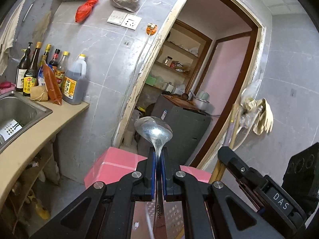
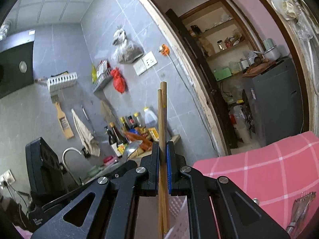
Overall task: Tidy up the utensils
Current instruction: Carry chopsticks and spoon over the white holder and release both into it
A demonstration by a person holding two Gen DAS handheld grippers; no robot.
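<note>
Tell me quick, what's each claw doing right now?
Left gripper: closed on a metal spoon.
Right gripper: closed on a pair of wooden chopsticks.

**Even daylight, heavy fisheye bending**

Both wrist views are bright and evenly lit, with soft, faint shadows. A hard white glare sits on the spoon bowl (image 1: 153, 132). Straight lines such as the door frame (image 1: 151, 63) bow strongly, and the corners go black. The right view is slightly soft near the faucet (image 2: 68, 155).
</note>
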